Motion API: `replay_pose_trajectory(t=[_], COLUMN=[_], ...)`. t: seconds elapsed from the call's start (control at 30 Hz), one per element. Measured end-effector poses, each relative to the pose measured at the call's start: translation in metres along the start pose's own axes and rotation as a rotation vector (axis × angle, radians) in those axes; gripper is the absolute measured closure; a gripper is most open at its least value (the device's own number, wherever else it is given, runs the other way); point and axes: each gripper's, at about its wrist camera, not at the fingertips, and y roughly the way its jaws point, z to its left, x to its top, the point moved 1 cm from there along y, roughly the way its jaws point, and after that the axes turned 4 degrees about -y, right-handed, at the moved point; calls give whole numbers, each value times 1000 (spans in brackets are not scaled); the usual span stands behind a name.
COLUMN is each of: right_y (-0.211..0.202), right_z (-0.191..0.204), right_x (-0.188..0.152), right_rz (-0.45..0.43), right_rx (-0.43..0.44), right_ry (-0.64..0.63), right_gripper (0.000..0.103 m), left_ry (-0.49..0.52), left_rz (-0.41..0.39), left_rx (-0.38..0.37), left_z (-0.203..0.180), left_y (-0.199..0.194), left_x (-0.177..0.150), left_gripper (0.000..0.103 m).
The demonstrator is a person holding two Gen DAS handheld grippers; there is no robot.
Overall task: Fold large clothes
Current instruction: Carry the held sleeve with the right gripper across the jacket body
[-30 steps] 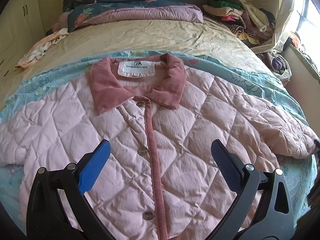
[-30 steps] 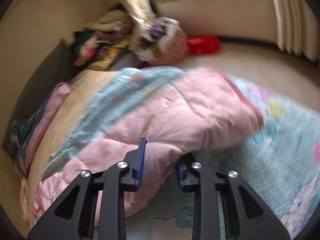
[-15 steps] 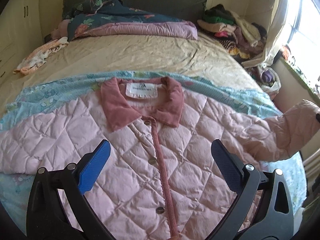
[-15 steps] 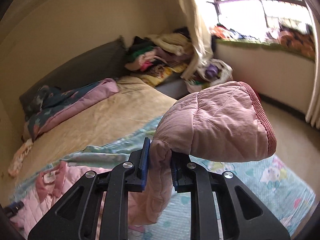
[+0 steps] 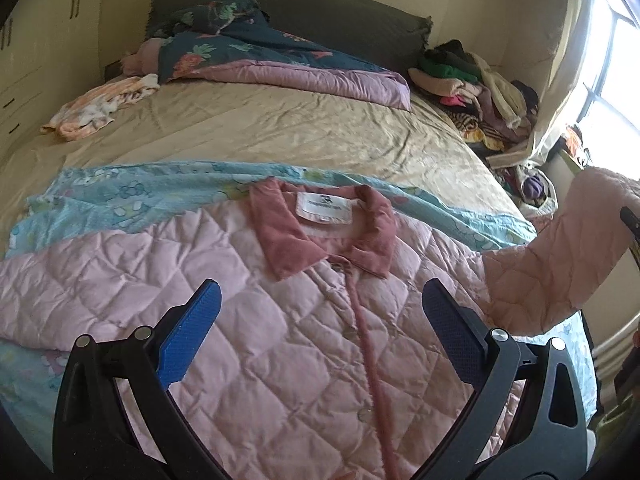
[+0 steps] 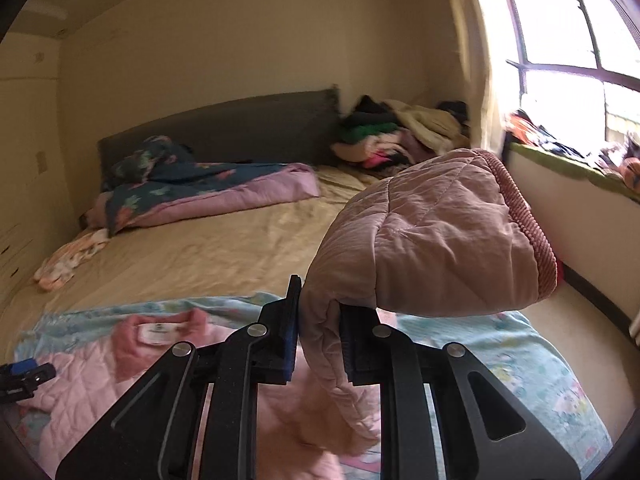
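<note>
A pink quilted jacket with a darker pink collar lies front up on a light blue sheet across the bed. My left gripper hovers open and empty above the jacket's chest. My right gripper is shut on the jacket's right sleeve and holds it up in the air, cuff hanging forward. The raised sleeve also shows in the left wrist view. The jacket body shows below in the right wrist view.
The bed has a beige sheet, a folded dark floral and purple quilt at the headboard and a small patterned garment at left. A heap of clothes sits at the far right corner. A window and ledge lie right.
My right gripper has lifted the sleeve off the bed and swung it up and toward the jacket's body. The left gripper has drawn back and tilted up slightly, staying open.
</note>
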Motion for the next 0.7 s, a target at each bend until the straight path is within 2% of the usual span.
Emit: replay_pose_trajectory(t=[0.27, 0.7], right_y=[5, 24], right_z=[76, 177], right_x=[10, -15], right_rz=[-11, 29], right_rx=[115, 245], right_ry=[-94, -197], right_gripper=[86, 86], left_ry=[-51, -134], left_rz=[-5, -5], left_rx=[4, -9], left_z=[38, 92], left_y=[-7, -12], left_x=[5, 4], left_gripper=[9, 9])
